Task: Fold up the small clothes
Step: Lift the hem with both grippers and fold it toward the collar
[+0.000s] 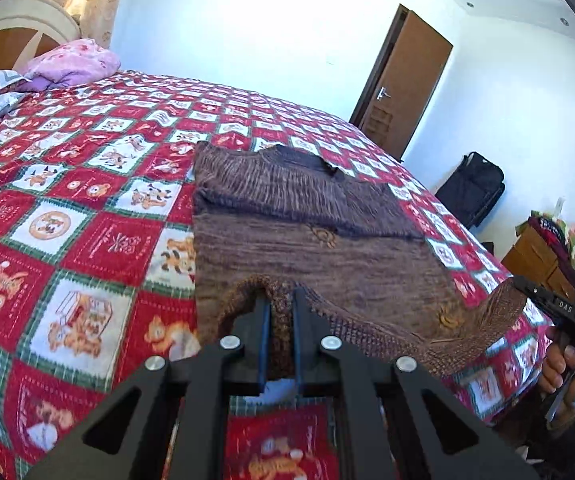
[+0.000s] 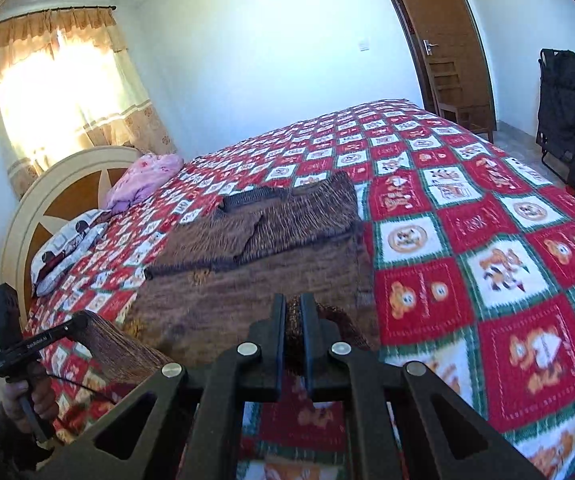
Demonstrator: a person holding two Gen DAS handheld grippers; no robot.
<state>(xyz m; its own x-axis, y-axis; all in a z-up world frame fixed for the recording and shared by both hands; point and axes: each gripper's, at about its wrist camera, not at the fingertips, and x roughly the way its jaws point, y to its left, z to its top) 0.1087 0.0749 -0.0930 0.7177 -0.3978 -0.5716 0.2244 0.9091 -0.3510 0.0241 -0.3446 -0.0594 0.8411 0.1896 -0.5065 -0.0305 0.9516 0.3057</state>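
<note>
On the bed (image 1: 67, 208) with the red checked blanket (image 2: 487, 280) lies a brown knitted sweater (image 1: 307, 240), its sleeves folded over the chest, near the bed's front edge. The left gripper (image 1: 280, 300) has its jaws pressed on the left corner of the sweater's hem, which is lifted off the blanket. The right gripper (image 2: 293, 308) pinches the right corner of the hem in the same way. A pink pillow (image 1: 75, 62) rests at the head of the bed.

Right gripper (image 2: 293, 312) pinches the brown sweater's (image 2: 247, 280) hem above the bedspread (image 2: 487, 260)
</note>
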